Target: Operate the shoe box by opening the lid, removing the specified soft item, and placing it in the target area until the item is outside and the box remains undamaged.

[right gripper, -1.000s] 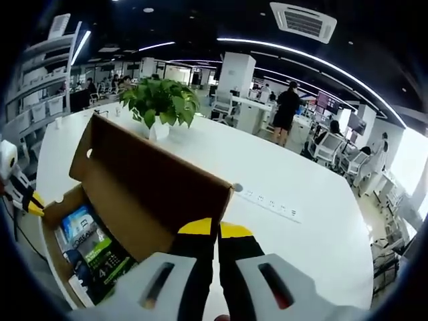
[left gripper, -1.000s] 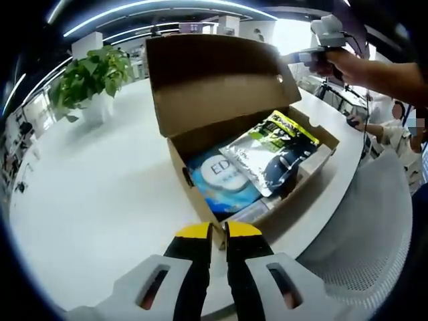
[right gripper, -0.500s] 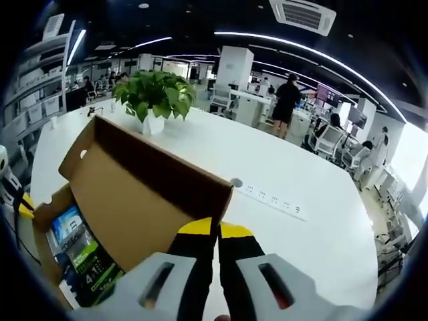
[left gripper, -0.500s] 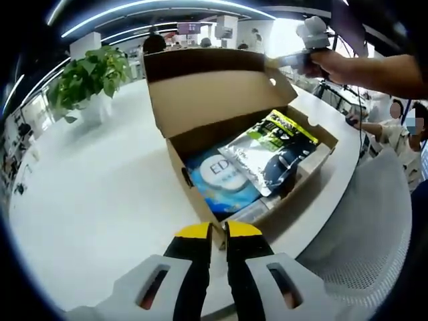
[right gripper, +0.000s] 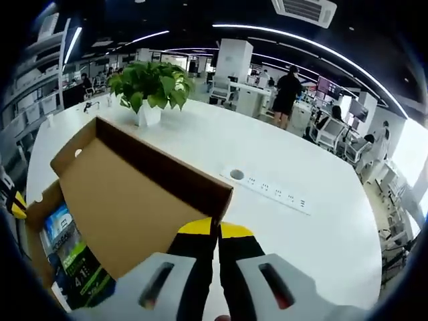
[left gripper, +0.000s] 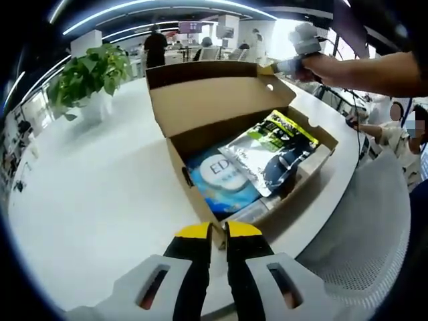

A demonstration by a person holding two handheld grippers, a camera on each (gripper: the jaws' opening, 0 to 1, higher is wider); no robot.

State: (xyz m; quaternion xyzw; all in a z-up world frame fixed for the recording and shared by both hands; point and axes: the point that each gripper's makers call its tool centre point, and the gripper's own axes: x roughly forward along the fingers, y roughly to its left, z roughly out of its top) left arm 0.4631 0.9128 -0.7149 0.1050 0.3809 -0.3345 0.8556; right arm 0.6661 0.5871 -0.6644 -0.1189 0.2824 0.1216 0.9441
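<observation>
The shoe box sits on the white table, lid swung up and tipping back. The right tongs are clenched on the lid's front edge, yellow tips pinching the cardboard. The left tongs are pressed together at the box's near corner; whether they grip it, I cannot tell. Inside, a silver-and-green soft pouch lies over a blue packet. A potted plant stands at ten o'clock from the box, well apart.
</observation>
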